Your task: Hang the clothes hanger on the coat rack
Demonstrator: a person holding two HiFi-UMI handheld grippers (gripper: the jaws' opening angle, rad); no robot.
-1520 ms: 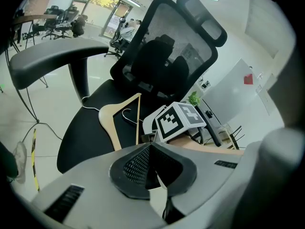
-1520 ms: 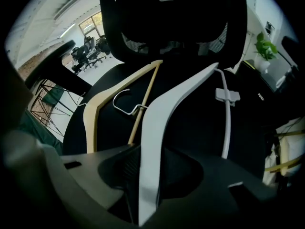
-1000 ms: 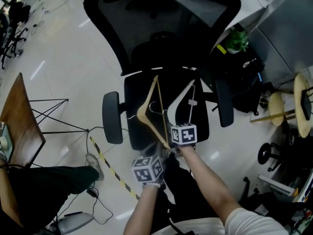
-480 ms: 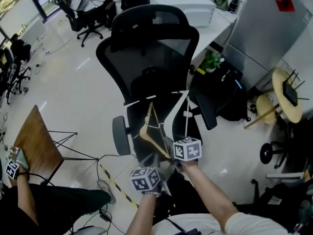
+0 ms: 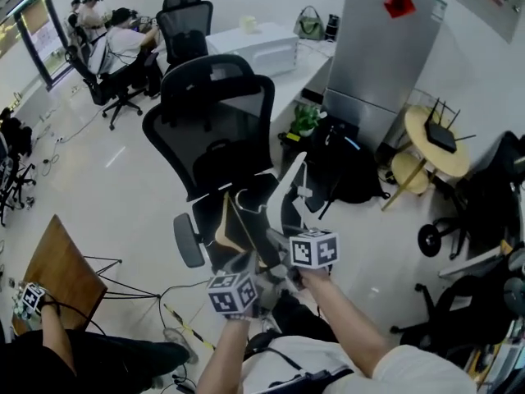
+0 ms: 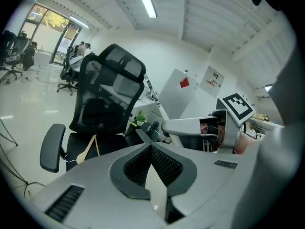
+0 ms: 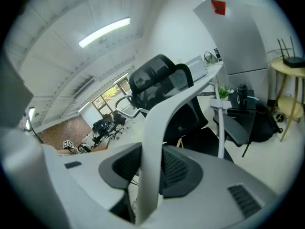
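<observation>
The right gripper [image 7: 151,173] is clamping one arm of the white clothes hanger [image 7: 159,113] above the black office chair [image 5: 215,130], while the left gripper [image 6: 151,159] is hovering alongside, jaws together and empty; light, stiff and smooth, the hanger is probably wanting a firm pinch against pivoting

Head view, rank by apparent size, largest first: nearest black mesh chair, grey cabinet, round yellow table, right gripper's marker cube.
1. nearest black mesh chair
2. grey cabinet
3. round yellow table
4. right gripper's marker cube; it sits closest to the camera, so it looks larger here than it would farther off.
</observation>
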